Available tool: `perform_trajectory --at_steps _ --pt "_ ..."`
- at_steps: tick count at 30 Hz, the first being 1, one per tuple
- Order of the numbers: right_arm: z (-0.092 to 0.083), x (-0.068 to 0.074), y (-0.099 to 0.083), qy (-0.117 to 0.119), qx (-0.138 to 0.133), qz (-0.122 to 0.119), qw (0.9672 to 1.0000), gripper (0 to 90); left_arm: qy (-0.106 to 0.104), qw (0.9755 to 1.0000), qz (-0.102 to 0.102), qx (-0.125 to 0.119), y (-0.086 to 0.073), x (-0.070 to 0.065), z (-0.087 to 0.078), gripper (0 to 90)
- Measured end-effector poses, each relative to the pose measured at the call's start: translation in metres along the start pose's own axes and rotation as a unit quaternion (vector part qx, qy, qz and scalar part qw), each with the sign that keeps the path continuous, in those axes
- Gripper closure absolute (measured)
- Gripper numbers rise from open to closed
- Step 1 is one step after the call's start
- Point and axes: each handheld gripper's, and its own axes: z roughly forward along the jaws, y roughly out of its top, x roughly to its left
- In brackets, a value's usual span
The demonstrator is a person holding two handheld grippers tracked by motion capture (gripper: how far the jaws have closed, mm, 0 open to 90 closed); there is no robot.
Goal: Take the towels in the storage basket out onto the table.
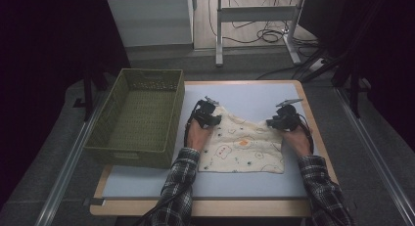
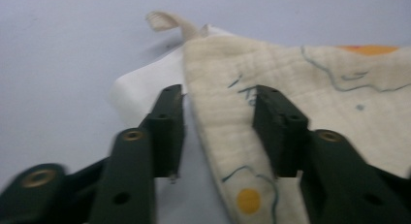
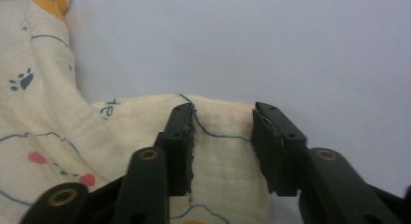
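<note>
1. Two grippers sit at the far corners of a cream cloth point(image 1: 242, 148) that lies on the pale blue table point(image 1: 147, 179), to the right of the green basket point(image 1: 138, 117).
2. Left gripper point(image 1: 207, 113): it rests at the far left corner of the cloth. In the left gripper view, the jaws stand apart with the folded edge of the cloth point(image 2: 291, 83) running between them. The right pad lies on the cloth; the left pad stands just beside the edge, over white fabric underneath. The pads do not press the cloth together, so the gripper reads as released.
3. Right gripper point(image 1: 282, 119): it rests at the far right corner. In the right gripper view, the corner of the cloth point(image 3: 218, 136) lies between the jaws, with a gap visible between the two pads. The grip is not clenched.
4. Cloth: it is cream, printed with small animals, paw marks and an orange spot. A small loop point(image 2: 167, 21) sticks out at its far left corner.
5. Sleeves: both forearms wear a plaid shirt point(image 1: 182, 179).
</note>
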Motion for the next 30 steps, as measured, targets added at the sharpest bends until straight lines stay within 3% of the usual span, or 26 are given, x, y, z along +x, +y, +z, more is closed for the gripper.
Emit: perform_trajectory --at_steps 2,4,5,7,9,10,11,14,16,18,25,30 --pt "-0.002 0.002 0.0 0.011 0.006 -0.005 0.9999 83.8 -0.016 0.9999 0.001 0.0 0.001 -0.003 0.001 69.5" --pt "-0.003 0.004 0.0 0.021 0.011 -0.008 0.9997 88.8 -0.014 0.9997 0.021 0.005 0.003 -0.008 0.0 86.2" --pt "-0.004 0.004 0.001 0.017 0.013 -0.01 0.9997 89.2 0.002 0.9994 0.036 0.0 0.005 -0.011 -0.002 87.5" --pt "-0.013 0.003 0.004 0.01 -0.009 -0.007 0.9999 89.3 0.011 0.9987 0.033 -0.038 0.009 -0.009 -0.014 88.0" --pt "-0.026 -0.002 0.009 -0.001 -0.046 0.0 0.999 88.8 0.028 0.9956 0.016 -0.088 0.014 -0.004 -0.029 87.3" --pt "-0.034 -0.005 0.012 -0.009 -0.067 0.004 0.9977 86.9 0.035 0.9945 0.01 -0.098 0.015 -0.001 -0.033 84.0" --pt "-0.037 -0.008 0.013 -0.012 -0.082 0.007 0.9965 78.7 0.034 0.9953 0.004 -0.09 0.018 0.001 -0.033 75.2" --pt "-0.035 -0.013 0.013 -0.036 -0.066 0.008 0.9971 66.2 0.058 0.9965 0.011 -0.058 0.019 0.005 -0.029 59.2" --pt "-0.031 -0.019 0.008 -0.036 -0.06 0.019 0.9974 62.6 0.046 0.9975 0.0 -0.053 0.018 0.009 -0.027 55.5" --pt "-0.028 -0.022 0.005 -0.031 -0.056 0.03 0.9975 61.0 0.049 0.9976 0.001 -0.048 0.017 0.011 -0.024 52.8" --pt "-0.018 -0.029 0.008 -0.033 -0.045 0.043 0.9975 60.5 0.037 0.9985 -0.005 -0.039 0.021 0.022 -0.014 50.5" --pt "-0.007 -0.034 0.011 -0.038 -0.034 0.056 0.9971 62.0 0.035 0.9986 -0.011 -0.037 0.022 0.028 -0.004 54.7"
